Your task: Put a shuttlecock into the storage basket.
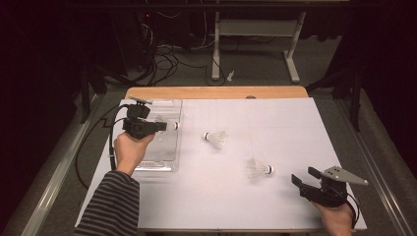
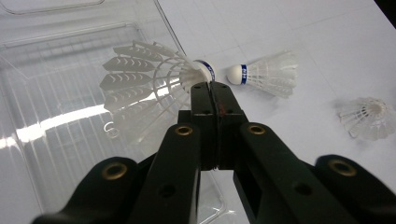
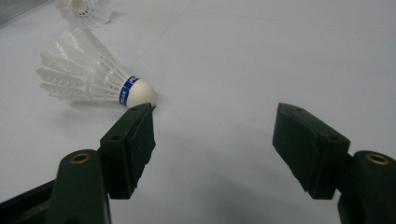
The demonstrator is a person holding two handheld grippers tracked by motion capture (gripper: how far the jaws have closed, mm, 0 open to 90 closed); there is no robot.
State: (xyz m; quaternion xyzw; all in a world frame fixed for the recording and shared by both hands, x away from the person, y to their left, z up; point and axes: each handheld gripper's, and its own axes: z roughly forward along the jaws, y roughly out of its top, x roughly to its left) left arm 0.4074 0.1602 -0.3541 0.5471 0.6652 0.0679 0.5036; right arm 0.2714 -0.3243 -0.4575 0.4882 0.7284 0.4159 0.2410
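Note:
My left gripper [image 1: 163, 126] is shut on a white shuttlecock [image 2: 140, 77], pinching it just behind its blue-banded cork; its jaws [image 2: 212, 87] meet there. It holds the shuttlecock above the right side of a clear plastic tray [image 1: 162, 156]. A second shuttlecock [image 1: 217, 139] lies on the white table sheet, cork to the left. A third shuttlecock [image 1: 257, 168] lies nearer the front, cork to the right. My right gripper [image 1: 304, 175] is open low over the sheet, just right of that shuttlecock [image 3: 93, 77]; its left fingertip is close to the cork.
The clear tray [image 2: 51, 98] sits at the table's left. The white sheet [image 1: 275, 123] covers most of the wooden table, whose far edge [image 1: 216, 92] shows. Cables and desk legs [image 1: 215, 49] stand on the floor beyond.

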